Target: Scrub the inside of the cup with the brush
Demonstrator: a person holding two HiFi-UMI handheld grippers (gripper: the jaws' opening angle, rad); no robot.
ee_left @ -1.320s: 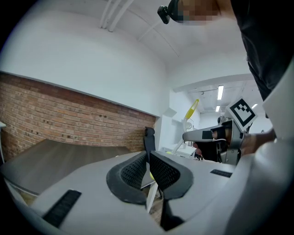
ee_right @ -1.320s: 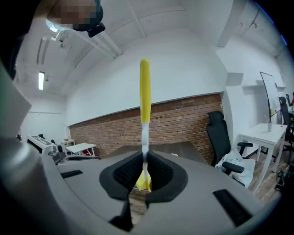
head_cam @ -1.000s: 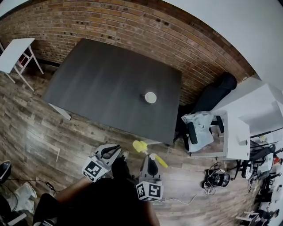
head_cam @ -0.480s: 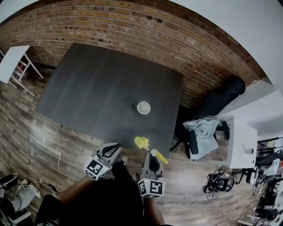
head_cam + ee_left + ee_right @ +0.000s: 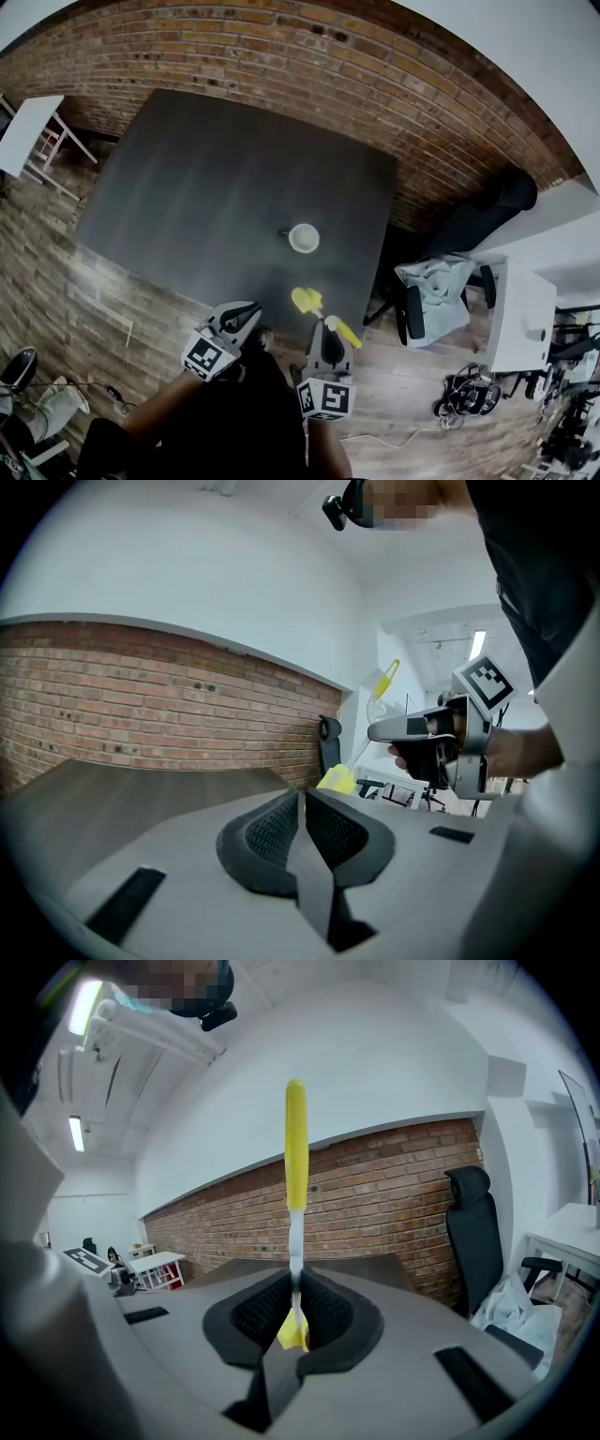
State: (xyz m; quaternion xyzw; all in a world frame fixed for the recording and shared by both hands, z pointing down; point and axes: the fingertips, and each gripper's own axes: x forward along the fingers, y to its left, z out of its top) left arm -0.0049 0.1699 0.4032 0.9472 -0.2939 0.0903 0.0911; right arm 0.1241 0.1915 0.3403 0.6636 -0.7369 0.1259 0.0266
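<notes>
White cup (image 5: 303, 238) stands on the dark table (image 5: 187, 178), towards its near edge and right side, with its handle to the left. At that near edge my right gripper (image 5: 327, 330) clamps the yellow brush (image 5: 307, 301) by its thin neck. Just beside it, my left gripper (image 5: 247, 313) is closed on nothing.

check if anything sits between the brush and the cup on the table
Nothing visible does. The brush, clamped in the right gripper, is at the near edge of the table, and only bare surface lies between it and the cup.
</notes>
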